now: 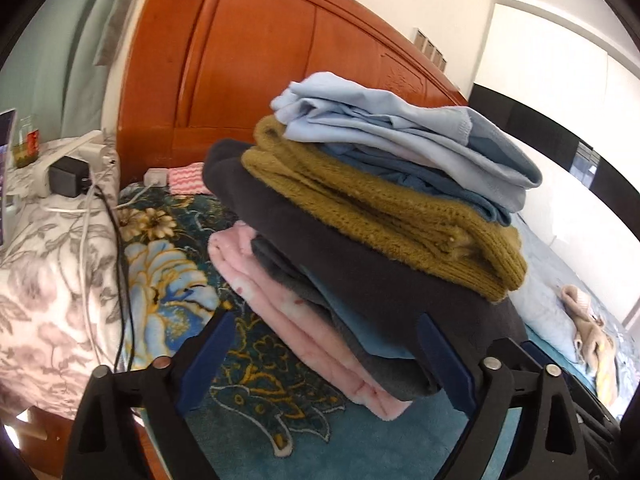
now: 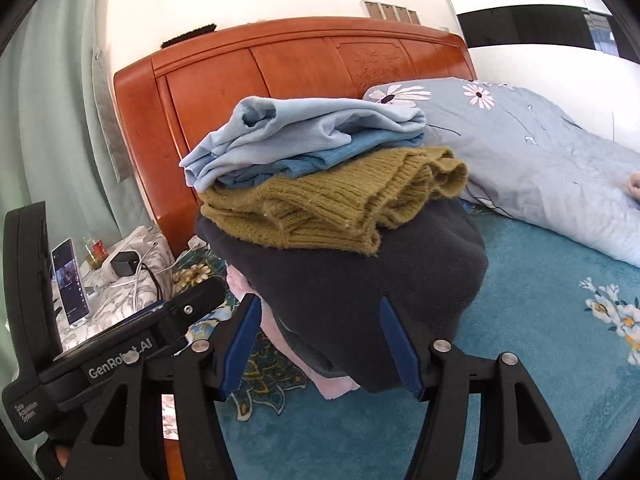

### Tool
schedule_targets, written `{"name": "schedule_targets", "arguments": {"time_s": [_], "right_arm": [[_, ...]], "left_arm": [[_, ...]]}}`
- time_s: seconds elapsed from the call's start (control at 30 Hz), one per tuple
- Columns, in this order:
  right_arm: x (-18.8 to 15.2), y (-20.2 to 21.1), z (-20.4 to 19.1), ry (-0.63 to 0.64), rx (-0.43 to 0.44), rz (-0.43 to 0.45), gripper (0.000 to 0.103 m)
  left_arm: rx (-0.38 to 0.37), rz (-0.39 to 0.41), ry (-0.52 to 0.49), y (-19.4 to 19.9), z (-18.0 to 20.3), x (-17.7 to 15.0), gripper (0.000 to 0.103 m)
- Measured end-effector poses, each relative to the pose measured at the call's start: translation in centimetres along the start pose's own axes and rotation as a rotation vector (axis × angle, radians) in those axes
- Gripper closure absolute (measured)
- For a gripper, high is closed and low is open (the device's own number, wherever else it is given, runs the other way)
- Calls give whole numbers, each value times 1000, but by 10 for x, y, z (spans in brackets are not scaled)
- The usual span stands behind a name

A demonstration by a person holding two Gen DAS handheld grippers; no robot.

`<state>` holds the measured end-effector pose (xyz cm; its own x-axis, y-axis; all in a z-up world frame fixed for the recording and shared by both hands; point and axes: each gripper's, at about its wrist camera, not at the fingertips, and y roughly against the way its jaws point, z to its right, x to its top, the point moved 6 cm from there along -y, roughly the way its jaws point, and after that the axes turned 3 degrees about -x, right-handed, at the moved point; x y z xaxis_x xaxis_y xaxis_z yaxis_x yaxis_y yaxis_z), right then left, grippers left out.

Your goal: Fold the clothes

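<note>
Both grippers, left [image 1: 324, 360] and right [image 2: 320, 344], are held wide-jawed, empty, at folded stack [image 2: 340, 208]; stacking judged finished, another garment needed.

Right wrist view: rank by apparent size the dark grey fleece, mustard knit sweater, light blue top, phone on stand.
1. Dark grey fleece garment, though it is nearest the camera.
2. Mustard knit sweater.
3. Light blue folded top, close to the sweater, so this order is unsure.
4. Phone on stand, farther away.

Black plastic frames on both the left gripper [image 1: 326, 360] and the right gripper [image 2: 320, 344], with blue flat fingers [image 2: 240, 344] and round silver screws [image 2: 200, 346]. White "GenRobot.AI" lettering along one black housing.
</note>
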<state>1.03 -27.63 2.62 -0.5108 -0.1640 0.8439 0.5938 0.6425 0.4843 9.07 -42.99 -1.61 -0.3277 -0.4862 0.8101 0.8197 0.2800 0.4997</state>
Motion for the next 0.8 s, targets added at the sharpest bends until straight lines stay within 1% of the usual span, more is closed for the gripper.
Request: {"name": "schedule_targets", "arguments": {"time_s": [0.07, 0.17, 0.27, 0.33, 0.4, 0.43, 0.47, 0.7, 0.8], "right_arm": [[0, -1, 1, 4, -22, 8, 32], [3, -5, 0, 33, -51, 18, 30], [4, -10, -3, 59, -48, 24, 30], [3, -13, -2, 77, -59, 35, 29], [2, -15, -1, 96, -69, 45, 19], [1, -16, 0, 105, -75, 51, 18], [-1, -18, 2, 108, -79, 56, 17], [-13, -22, 10, 143, -60, 78, 9], [-12, -19, 17, 147, -69, 89, 8]], "left_arm": [[38, 26, -9, 2, -4, -3, 0], [91, 55, -38, 4, -9, -7, 0], [136, 91, -58, 5, -15, -11, 0], [134, 103, -54, 5, -20, -12, 0], [124, 106, -46, 4, -24, -13, 0], [111, 104, -42, 4, -26, -14, 0], [117, 104, -52, 3, -25, -16, 0], [190, 121, -120, -5, -16, -25, 0], [179, 122, -135, -8, -8, -24, 0]]}}
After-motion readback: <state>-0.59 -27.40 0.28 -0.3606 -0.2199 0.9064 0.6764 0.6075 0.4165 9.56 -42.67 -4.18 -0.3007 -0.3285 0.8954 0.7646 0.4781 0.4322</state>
